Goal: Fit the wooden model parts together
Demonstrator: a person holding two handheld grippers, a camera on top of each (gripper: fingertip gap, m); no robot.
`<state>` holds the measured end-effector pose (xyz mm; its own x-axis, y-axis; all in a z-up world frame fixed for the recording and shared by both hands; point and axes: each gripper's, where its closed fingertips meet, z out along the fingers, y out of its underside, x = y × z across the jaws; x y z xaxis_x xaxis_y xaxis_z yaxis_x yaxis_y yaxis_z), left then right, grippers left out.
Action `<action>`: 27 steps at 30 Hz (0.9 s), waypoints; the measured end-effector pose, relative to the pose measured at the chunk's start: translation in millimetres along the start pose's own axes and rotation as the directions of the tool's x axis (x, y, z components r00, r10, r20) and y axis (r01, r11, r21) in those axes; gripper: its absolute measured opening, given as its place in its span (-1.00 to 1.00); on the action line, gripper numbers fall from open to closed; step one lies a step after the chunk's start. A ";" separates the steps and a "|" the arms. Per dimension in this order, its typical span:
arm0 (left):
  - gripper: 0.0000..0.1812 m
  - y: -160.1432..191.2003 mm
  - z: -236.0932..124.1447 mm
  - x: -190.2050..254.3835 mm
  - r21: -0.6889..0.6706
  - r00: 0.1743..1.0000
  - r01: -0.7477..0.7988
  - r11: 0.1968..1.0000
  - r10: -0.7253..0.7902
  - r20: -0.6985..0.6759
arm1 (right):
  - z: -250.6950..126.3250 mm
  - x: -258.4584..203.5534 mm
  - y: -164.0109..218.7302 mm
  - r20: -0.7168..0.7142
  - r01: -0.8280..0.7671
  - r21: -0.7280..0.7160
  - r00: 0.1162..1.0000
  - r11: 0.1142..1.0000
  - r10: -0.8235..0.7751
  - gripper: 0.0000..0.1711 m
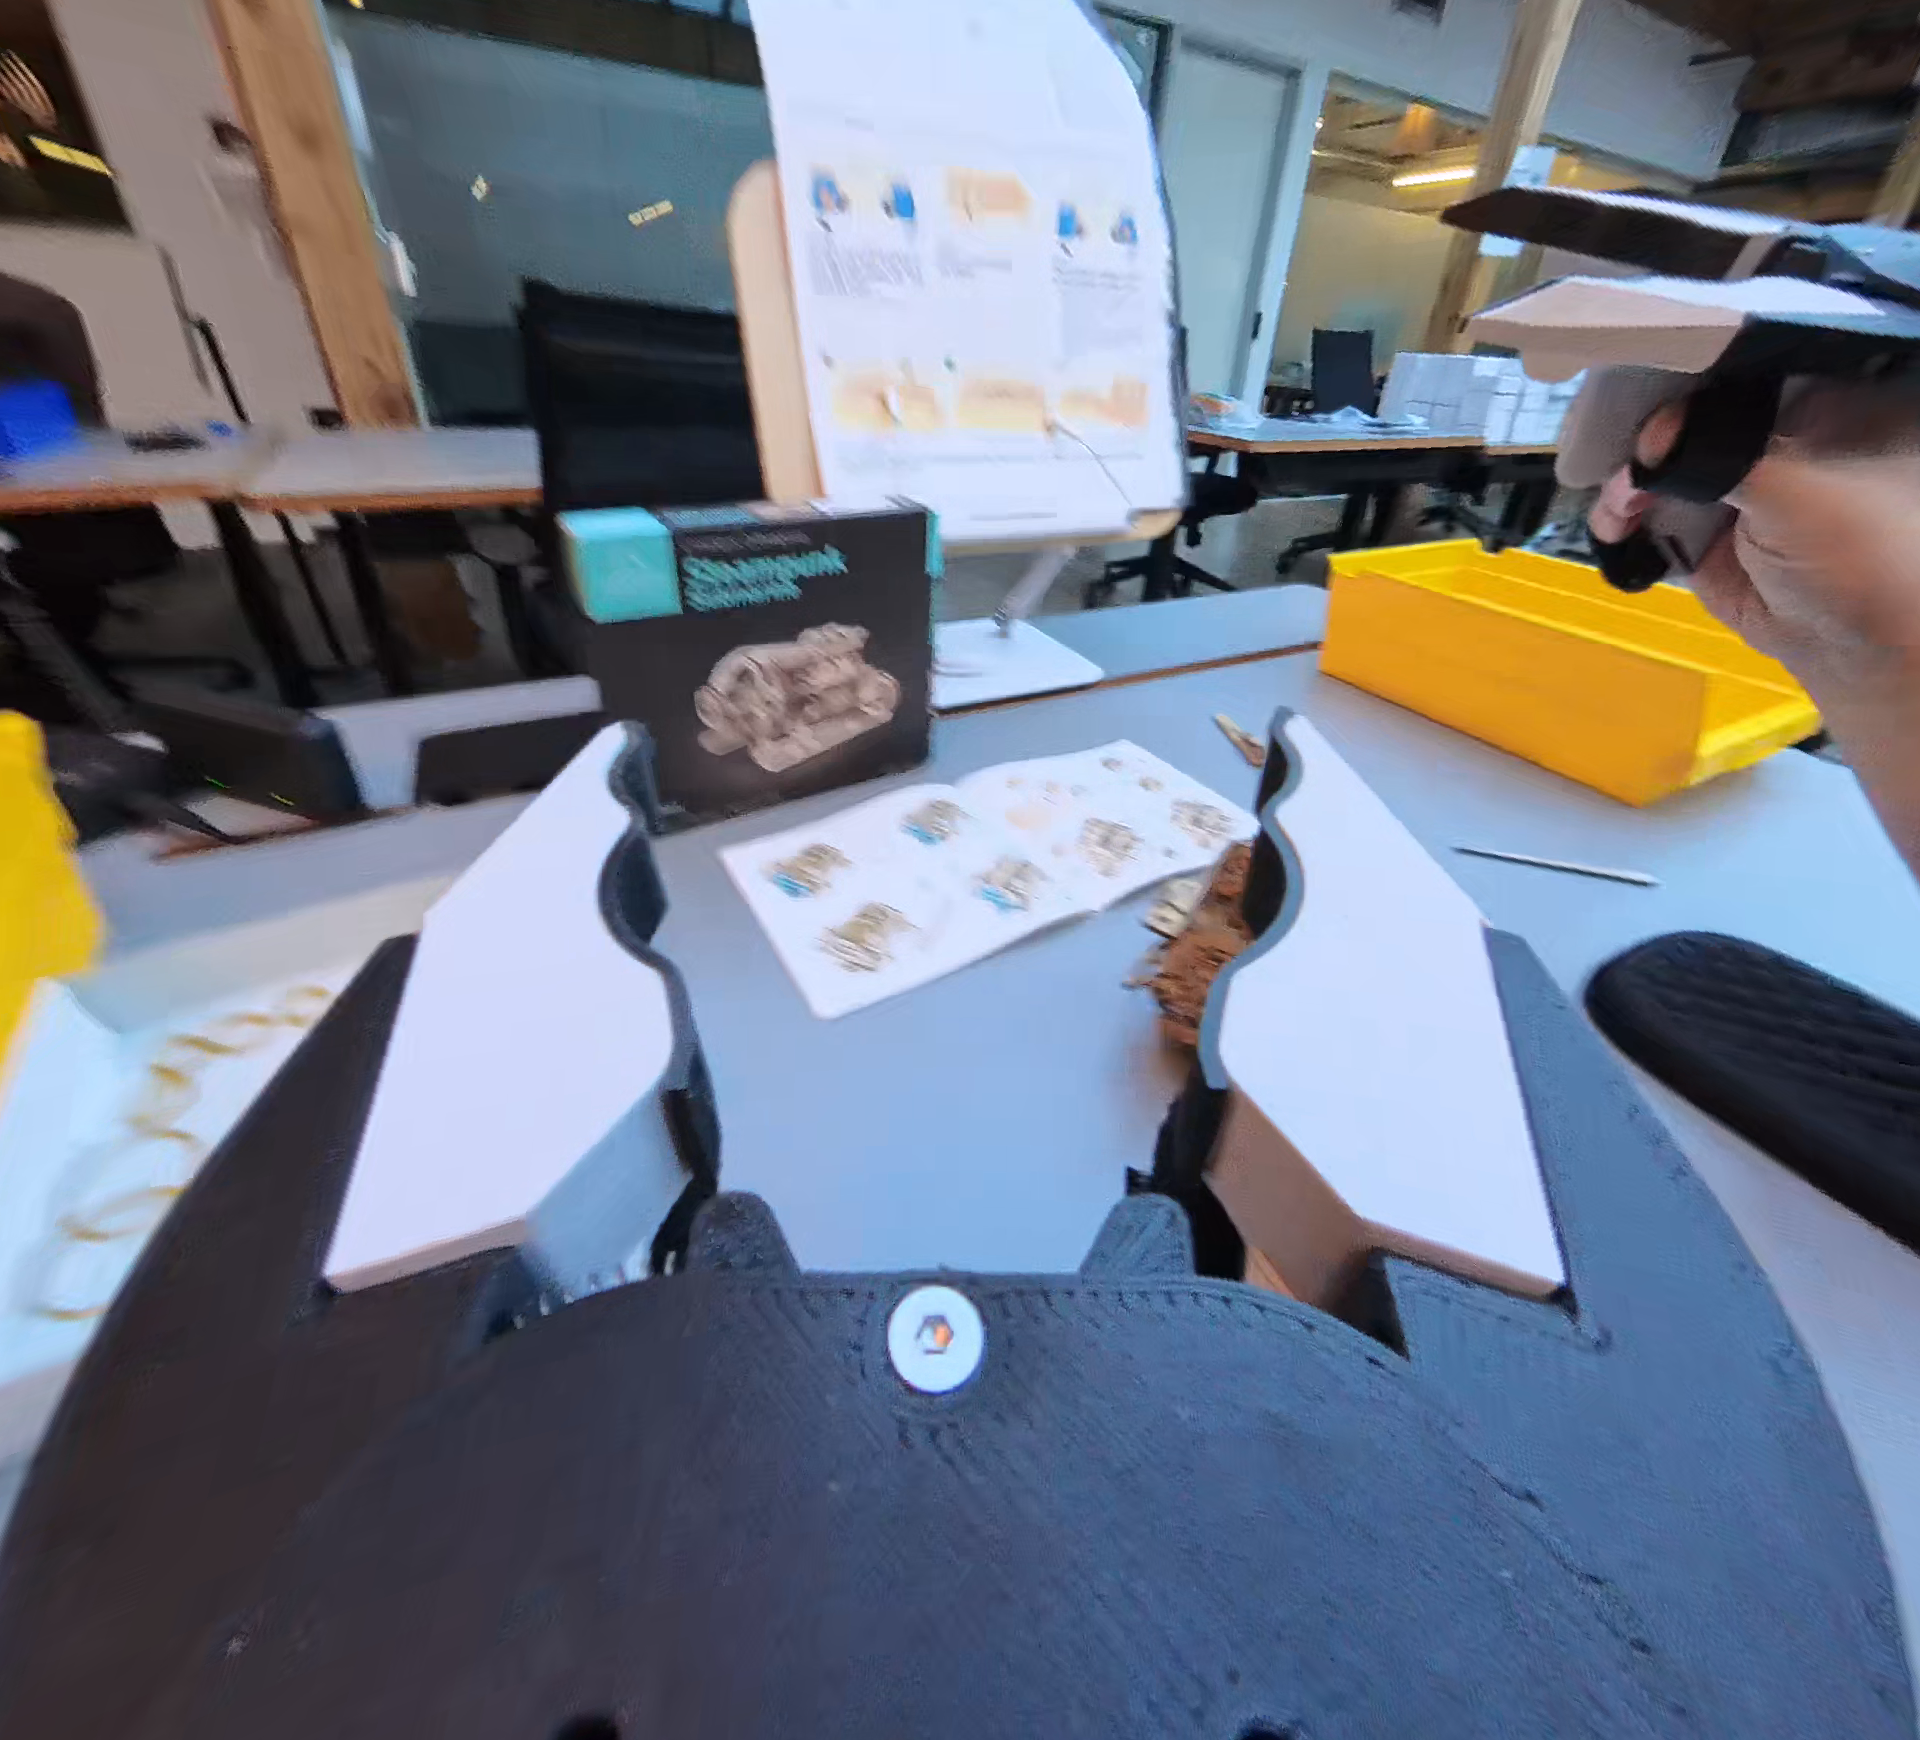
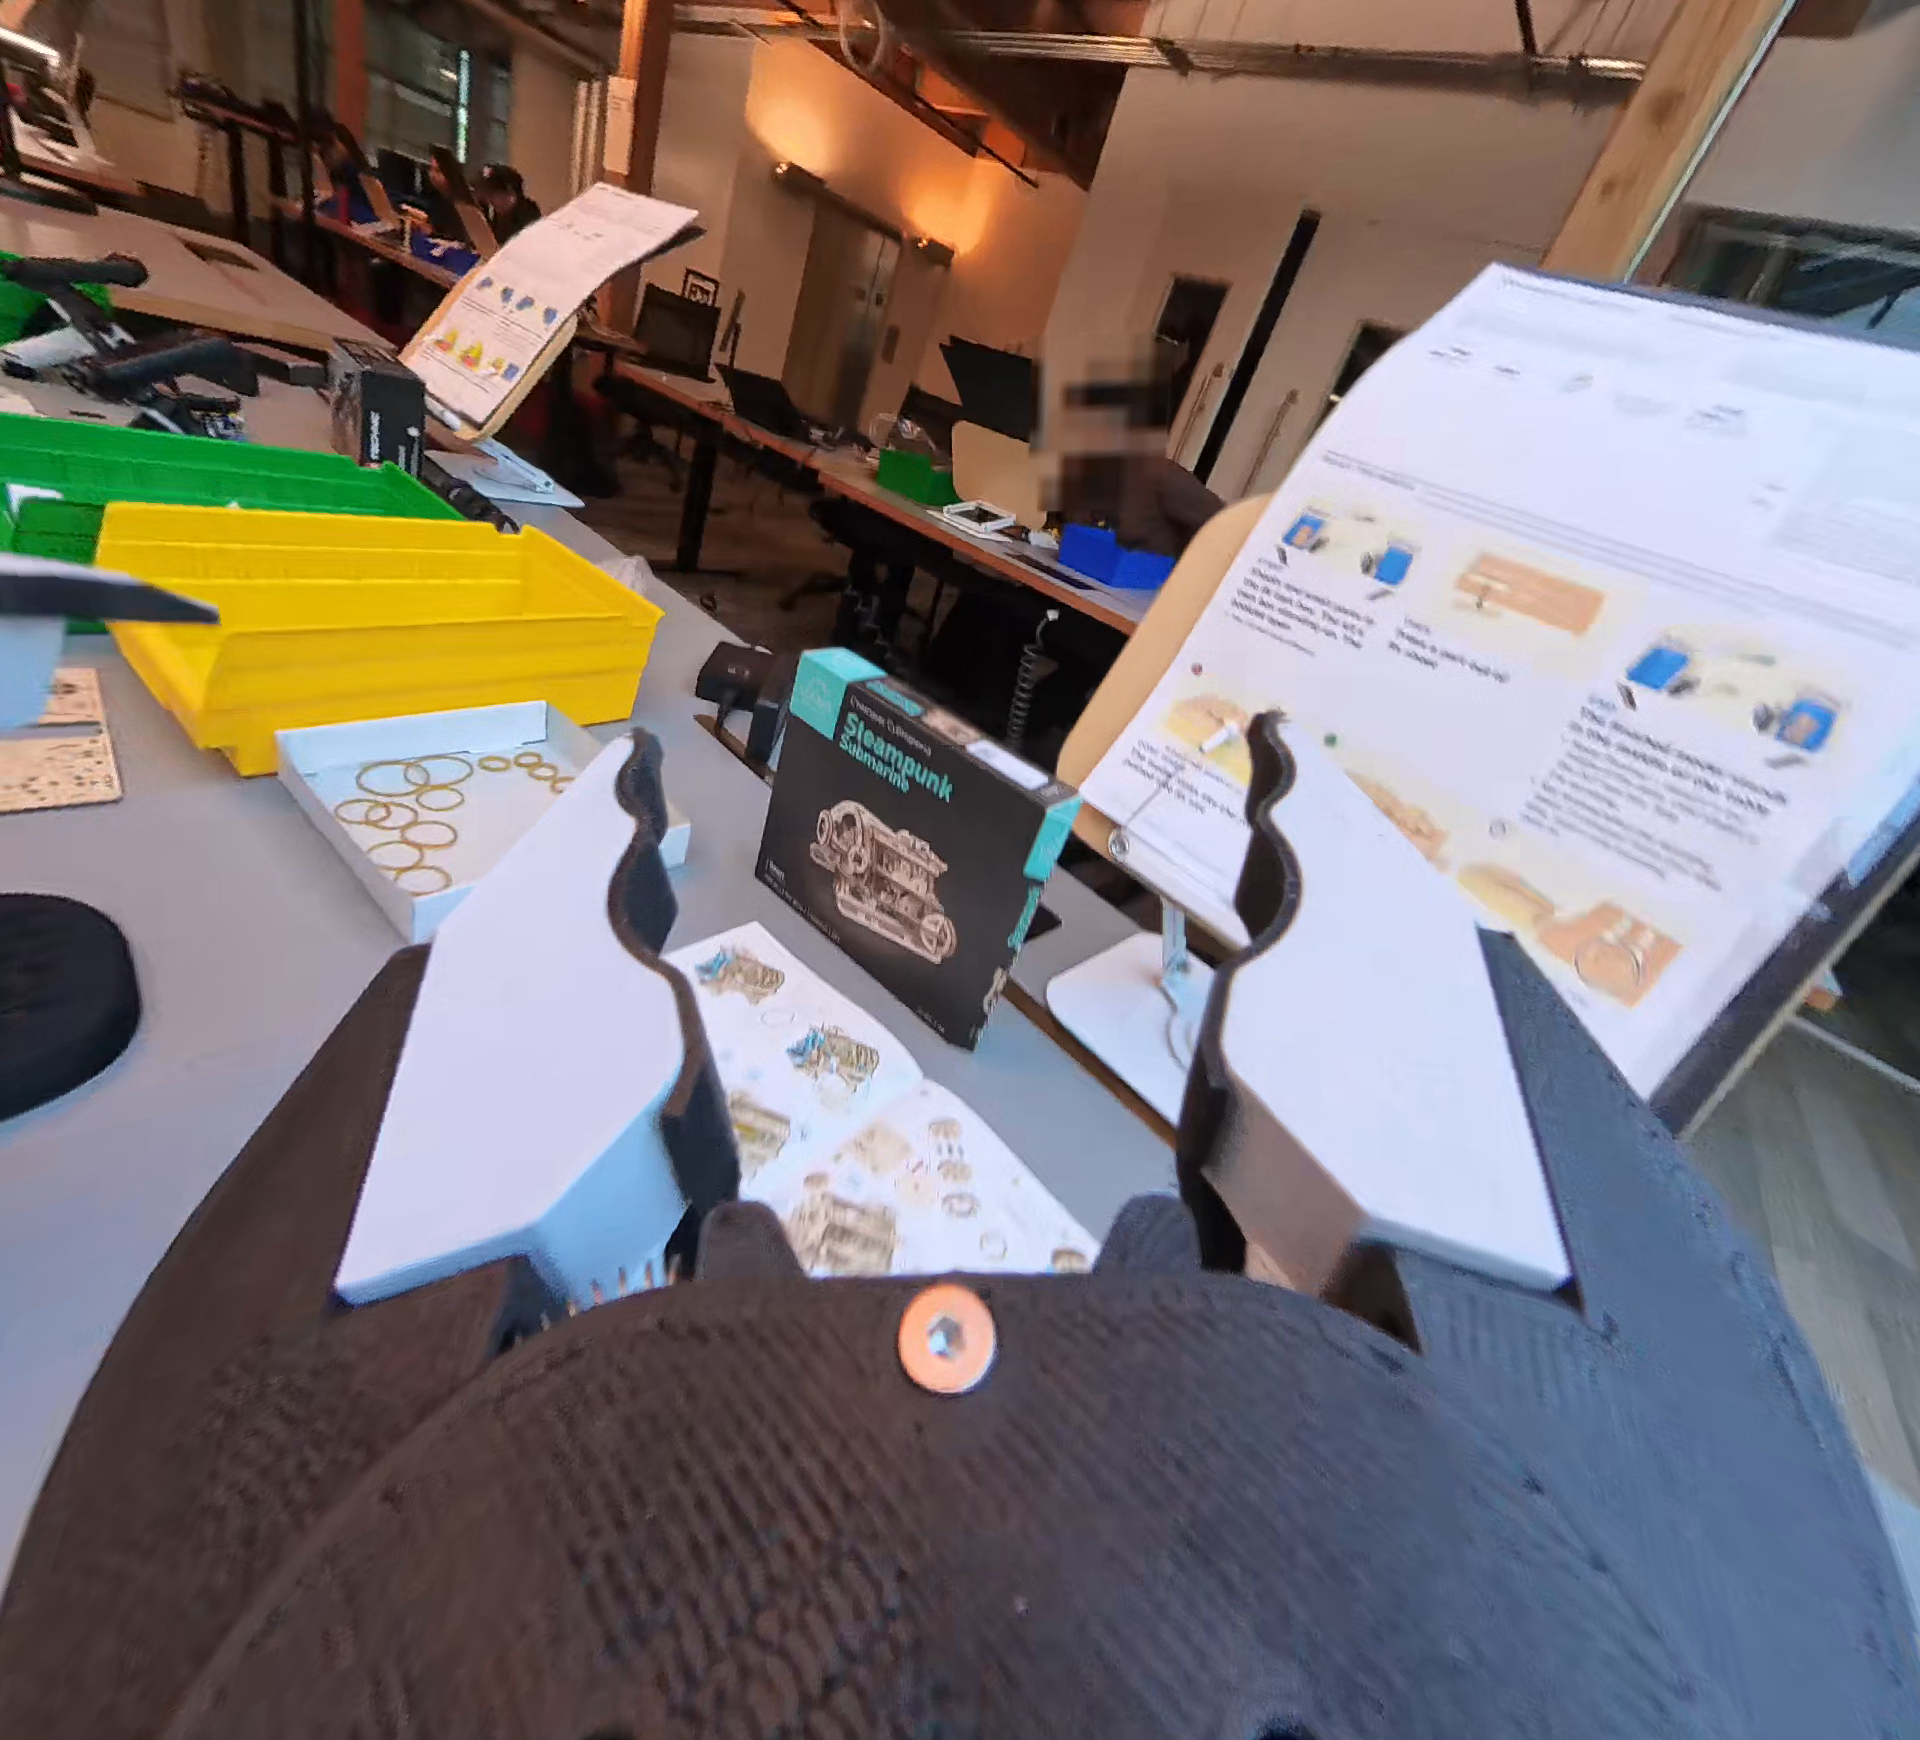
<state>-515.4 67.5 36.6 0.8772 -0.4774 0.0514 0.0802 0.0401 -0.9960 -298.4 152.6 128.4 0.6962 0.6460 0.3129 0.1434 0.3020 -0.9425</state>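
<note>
Left wrist view: the left tongs (image 1: 951,755) are seen spread wide, with nothing held between the white fingers (image 1: 520,994) and nothing touched; they are raised over the grey desk (image 1: 935,1129). A brown heap of wooden model parts (image 1: 1195,952) is seen lying on the desk, partly hidden behind the right-hand finger and just beside an open instruction booklet (image 1: 977,859). A black product box (image 1: 769,651) is stood upright behind the booklet, and a tilted board with a clipped printed sheet (image 1: 977,215) is set on a stand behind that. A yellow bin (image 1: 1538,662) is placed at the far right of the desk, and a thin stick (image 1: 1553,864) lies well apart from the booklet.

In the right wrist view the right tongs (image 2: 951,755) are likewise held wide apart and empty, above the booklet (image 2: 831,1098) and pointed toward the box (image 2: 914,849). A shallow white tray (image 2: 312,760) of thin rings is seen to the left, just beside stacked yellow bins (image 2: 395,620), with green bins (image 2: 208,464) beyond. An open workshop with timber beams and further desks is shown behind.

The right tongs (image 1: 1621,277) also appear in the left wrist view, held high at the right edge, gripped from below by a hand (image 1: 1787,537).
</note>
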 end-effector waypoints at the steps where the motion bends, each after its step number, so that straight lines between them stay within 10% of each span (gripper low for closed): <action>1: 0.15 -11.1 -3.2 -17.2 -0.003 0.999 -0.036 0.999 0.036 0.014 | 9.5 -1.0 -7.3 -0.001 0.017 0.022 1.000 1.000 -0.017 0.21; 12: -0.65 40.7 42.7 -151.8 -0.563 0.940 -0.318 0.763 0.176 -0.292 | 81.0 -47.1 -28.2 0.310 -0.150 -0.046 0.938 0.988 0.157 -0.75; 27: -0.80 160.2 51.5 -190.5 -0.651 0.659 -0.750 0.117 0.045 -0.751 | 96.2 -44.0 47.3 0.303 0.126 -0.263 0.952 0.956 -0.042 -0.71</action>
<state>-645.2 210.1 -129.0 0.2261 -0.9719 -0.0658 -0.9567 -0.2088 -0.2028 -389.9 206.0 81.4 0.4439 0.8146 0.3734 0.4103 0.1857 -0.8929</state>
